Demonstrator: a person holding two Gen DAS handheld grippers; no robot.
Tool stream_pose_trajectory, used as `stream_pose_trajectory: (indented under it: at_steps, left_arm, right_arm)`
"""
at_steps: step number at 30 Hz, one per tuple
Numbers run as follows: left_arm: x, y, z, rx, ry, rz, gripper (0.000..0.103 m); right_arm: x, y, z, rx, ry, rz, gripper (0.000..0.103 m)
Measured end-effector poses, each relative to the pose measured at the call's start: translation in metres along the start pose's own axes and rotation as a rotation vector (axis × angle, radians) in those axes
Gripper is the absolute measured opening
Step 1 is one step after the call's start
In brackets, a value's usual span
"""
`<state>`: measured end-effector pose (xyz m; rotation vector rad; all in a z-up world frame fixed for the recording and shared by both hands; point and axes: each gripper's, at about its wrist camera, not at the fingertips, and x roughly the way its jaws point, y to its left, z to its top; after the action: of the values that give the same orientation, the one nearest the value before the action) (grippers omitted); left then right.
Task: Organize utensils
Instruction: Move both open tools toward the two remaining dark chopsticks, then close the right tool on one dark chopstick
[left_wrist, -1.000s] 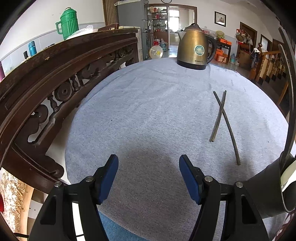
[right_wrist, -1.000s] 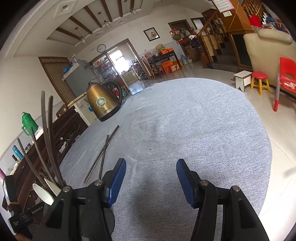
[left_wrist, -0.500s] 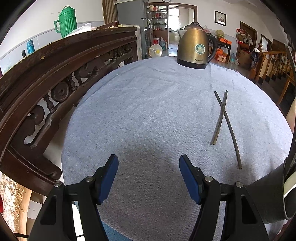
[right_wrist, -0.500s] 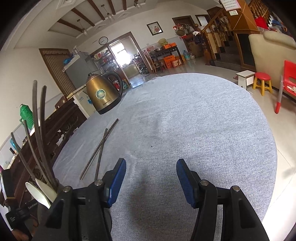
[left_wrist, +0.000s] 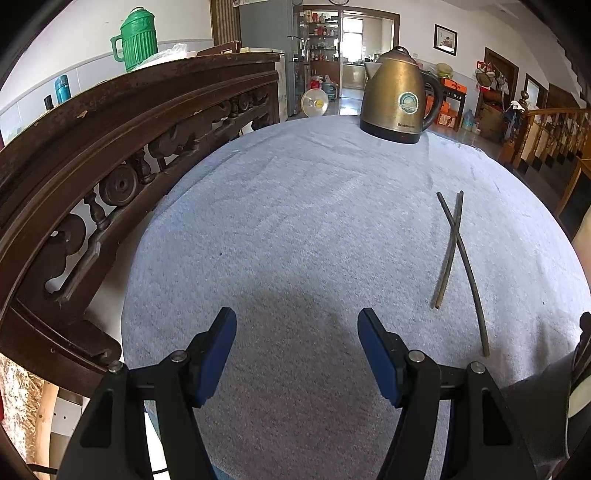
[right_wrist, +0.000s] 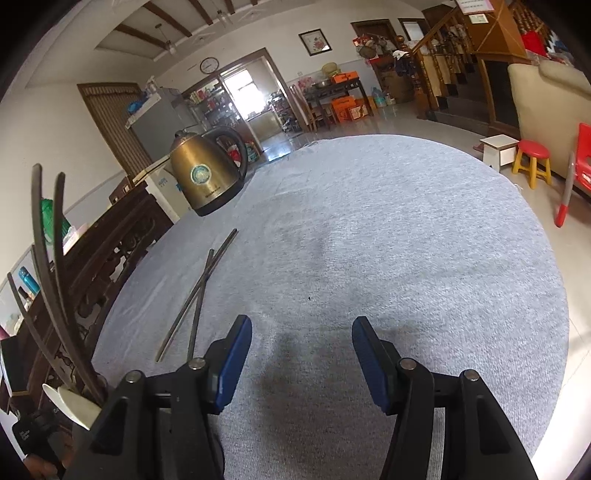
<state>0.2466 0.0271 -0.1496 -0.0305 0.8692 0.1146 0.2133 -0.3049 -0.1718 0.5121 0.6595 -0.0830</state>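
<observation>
Left claw (left_wrist: 296, 350) is held released, nothing gripped, above the grey-clothed surface (left_wrist: 295, 221). Right claw (right_wrist: 301, 354) likewise released and empty. Two chopsticks (left_wrist: 456, 251) are seen crossed on the surface, right of the left claw, left of the right claw. A kettle (left_wrist: 397, 101) is set beyond them.

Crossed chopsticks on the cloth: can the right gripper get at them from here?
Probably yes. The chopsticks lie just ahead-left of the right gripper, jaws open, with only bare cloth between.
</observation>
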Motion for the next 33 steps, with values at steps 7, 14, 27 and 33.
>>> stream_pose_trajectory:
  at_steps: [7,14,27,33]
  left_arm:
    - [0.004,0.002,0.004,-0.004,0.001,0.003,0.069]
    - [0.009,0.001,0.013,0.007,-0.002,0.006,0.069]
    - [0.028,-0.008,0.039,0.050,0.005,0.001,0.069]
    - [0.043,-0.006,0.048,0.057,0.026,0.011,0.069]
  right_arm:
    - [0.025,0.006,0.016,-0.027,0.091,0.057,0.060]
    - [0.065,0.004,0.044,0.013,0.212,0.129,0.060]
    - [0.147,0.050,0.105,0.011,0.401,0.185,0.060]
    - [0.196,0.078,0.130,0.029,0.462,0.190,0.060]
